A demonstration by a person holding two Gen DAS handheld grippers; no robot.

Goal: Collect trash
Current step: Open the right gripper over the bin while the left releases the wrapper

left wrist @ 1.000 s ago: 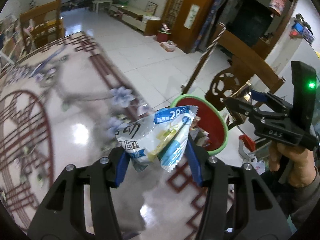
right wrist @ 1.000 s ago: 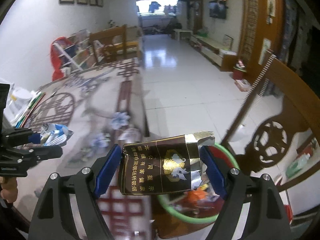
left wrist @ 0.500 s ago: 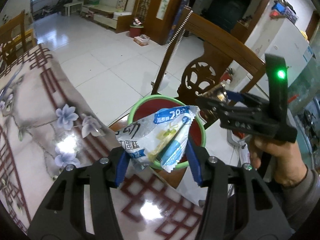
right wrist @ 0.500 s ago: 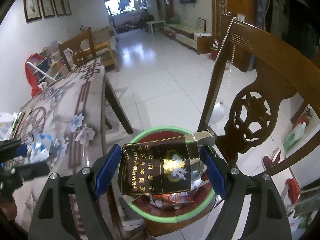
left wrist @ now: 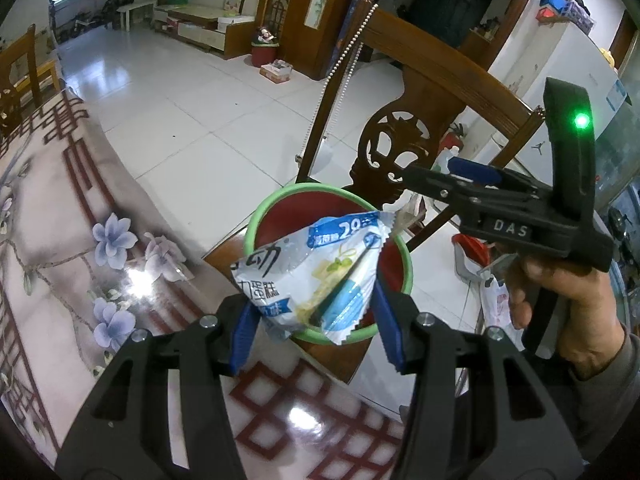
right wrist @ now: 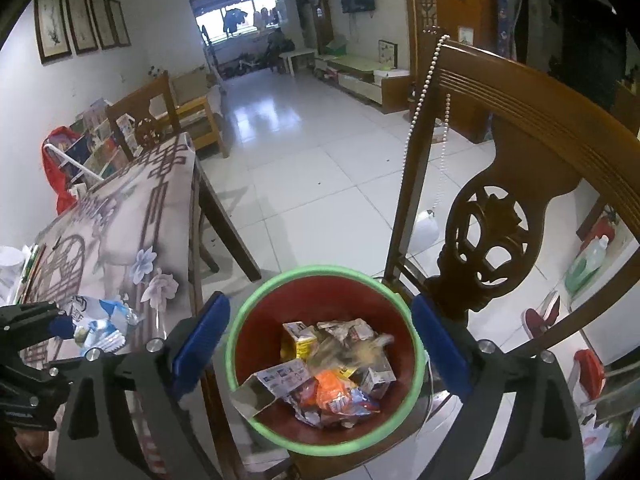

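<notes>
We see a table (right wrist: 120, 224) with a flower-patterned top on the left, and just beside its edge a carved wooden chair (right wrist: 500, 216) with a string of beads (right wrist: 420, 92) hung on its back. On the chair seat stands a red bin (right wrist: 324, 364) with a green rim, holding crumpled packets and small cartons. One blurred dark piece (right wrist: 348, 354) lies on top of that heap; we cannot tell whether it has settled.

Our right gripper (right wrist: 320, 352) hangs straight over the bin, its jaws opening wide, with nothing between the blue pads but the bin below. In the left wrist view the same gripper (left wrist: 460, 184) shows from the side, gripped by a hand (left wrist: 560, 300).

Our left gripper (left wrist: 316, 320) pinches a white-and-blue wrapper (left wrist: 316, 276) between its pads, over the table edge and the near rim of the bin (left wrist: 280, 208). From the right wrist view, that wrapper (right wrist: 100, 320) sits above the tabletop.
</notes>
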